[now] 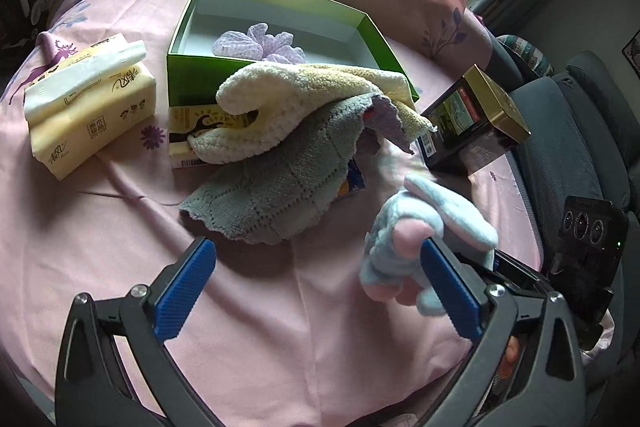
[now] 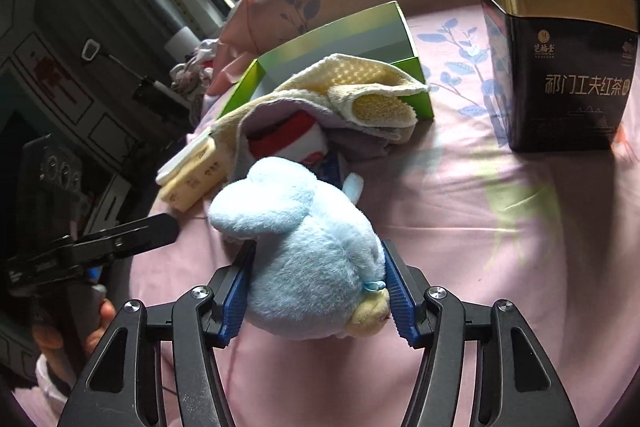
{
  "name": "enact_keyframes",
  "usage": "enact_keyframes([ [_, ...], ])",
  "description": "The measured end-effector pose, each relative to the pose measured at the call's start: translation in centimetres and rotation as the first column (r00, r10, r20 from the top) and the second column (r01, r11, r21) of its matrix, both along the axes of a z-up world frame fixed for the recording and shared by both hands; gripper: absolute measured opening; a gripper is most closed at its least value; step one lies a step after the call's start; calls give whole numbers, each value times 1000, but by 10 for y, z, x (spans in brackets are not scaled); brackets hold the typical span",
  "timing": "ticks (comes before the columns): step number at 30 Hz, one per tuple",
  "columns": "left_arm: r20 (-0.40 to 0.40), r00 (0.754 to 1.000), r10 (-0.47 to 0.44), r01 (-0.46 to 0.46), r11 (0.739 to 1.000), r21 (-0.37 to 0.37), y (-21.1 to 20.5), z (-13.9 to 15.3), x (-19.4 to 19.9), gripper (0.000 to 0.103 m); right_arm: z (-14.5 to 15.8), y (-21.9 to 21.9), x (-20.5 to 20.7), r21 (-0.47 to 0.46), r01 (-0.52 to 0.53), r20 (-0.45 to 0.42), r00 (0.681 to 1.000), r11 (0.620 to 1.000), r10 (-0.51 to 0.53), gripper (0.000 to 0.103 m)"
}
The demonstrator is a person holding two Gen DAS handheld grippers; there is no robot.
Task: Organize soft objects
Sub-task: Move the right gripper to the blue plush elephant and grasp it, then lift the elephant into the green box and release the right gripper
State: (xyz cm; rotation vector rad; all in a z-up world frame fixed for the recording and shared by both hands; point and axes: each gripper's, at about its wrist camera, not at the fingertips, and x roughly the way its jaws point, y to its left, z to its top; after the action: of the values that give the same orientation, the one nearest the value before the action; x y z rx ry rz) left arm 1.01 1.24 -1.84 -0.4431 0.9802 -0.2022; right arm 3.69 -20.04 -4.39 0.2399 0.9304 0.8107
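The right tongs (image 2: 316, 291) are closed on a pale blue plush toy (image 2: 304, 247), the blue pads pressed into its sides, and it is held above the pink bedsheet (image 2: 480, 227); in the left wrist view the same toy (image 1: 416, 247) is seen just ahead of that side's right-hand finger. The left tongs (image 1: 316, 291) are spread wide and hold nothing. Ahead of both, a green box (image 1: 380, 39) stands open — only one lilac knitted piece (image 1: 256, 43) is seen lying inside, so the sorting is judged to be at an early stage. Left to be done, by this reading: the toy is not yet placed, and a yellow towel (image 1: 288, 91) and a grey cloth (image 1: 280, 187) are draped in a heap against the box's near wall, partly over its rim. A tissue pack (image 1: 88, 103) lies to the left of the left tongs' line, and a black-and-gold tea tin (image 2: 560, 67) stands ahead and to the right of the right tongs. Much is hidden: something red and white (image 2: 296, 143) is tucked under the towels and cannot be identified, a printed carton under the heap is mostly covered, the toy's outline is blurred in the left view, and the far corner of the box interior is cut off by the heap.
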Motion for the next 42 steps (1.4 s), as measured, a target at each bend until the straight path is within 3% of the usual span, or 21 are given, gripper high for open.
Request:
enact_keyframes([
  [2, 4, 1000, -27, 27, 998, -59, -2, 0, -4, 102, 1, 4, -11, 9, -48, -18, 999, 999, 48, 62],
  [5, -4, 999, -38, 37, 998, -53, -7, -3, -10, 102, -18, 14, -12, 90, -109, -102, 988, 990, 118, 62],
  [10, -61, 998, -35, 32, 998, -61, -9, -22, -13, 102, -44, 25, -6, 22, -36, -167, 985, 999, 40, 67],
  [14, -71, 996, -59, 55, 997, -58, -19, -27, -7, 102, -39, 14, -10, -41, 23, -138, 990, 999, -28, 80],
  [22, -68, 989, -130, 128, 991, -37, -55, -32, 4, 101, -40, -13, -21, -12, 56, -124, 991, 998, -57, 80],
  [25, -80, 987, -143, 141, 990, -25, -62, -38, 5, 90, -47, -6, -20, -19, 31, -138, 990, 999, -33, 80],
  [28, -77, 986, -146, 143, 989, -44, -62, -40, 1, 84, -48, 4, -24, -62, 7, -110, 994, 998, -13, 78],
  [30, -67, 987, -148, 145, 988, -46, -62, -38, -2, 75, -47, 8, -25, -82, 11, -87, 996, 997, -18, 74],
  [33, -54, 985, -163, 161, 986, -33, -65, -34, -5, 73, -44, 9, -30, -121, 18, -48, 999, 993, -23, 64],
  [38, -15, 988, -156, 155, 987, -29, -65, -23, -11, 71, -30, 16, -41, -170, 32, 39, 999, 985, -26, 59],
  [42, 62, 990, -128, 129, 991, -14, -56, 2, -17, 71, -6, 20, -43, -149, 36, 115, 993, 988, -18, 59],
])
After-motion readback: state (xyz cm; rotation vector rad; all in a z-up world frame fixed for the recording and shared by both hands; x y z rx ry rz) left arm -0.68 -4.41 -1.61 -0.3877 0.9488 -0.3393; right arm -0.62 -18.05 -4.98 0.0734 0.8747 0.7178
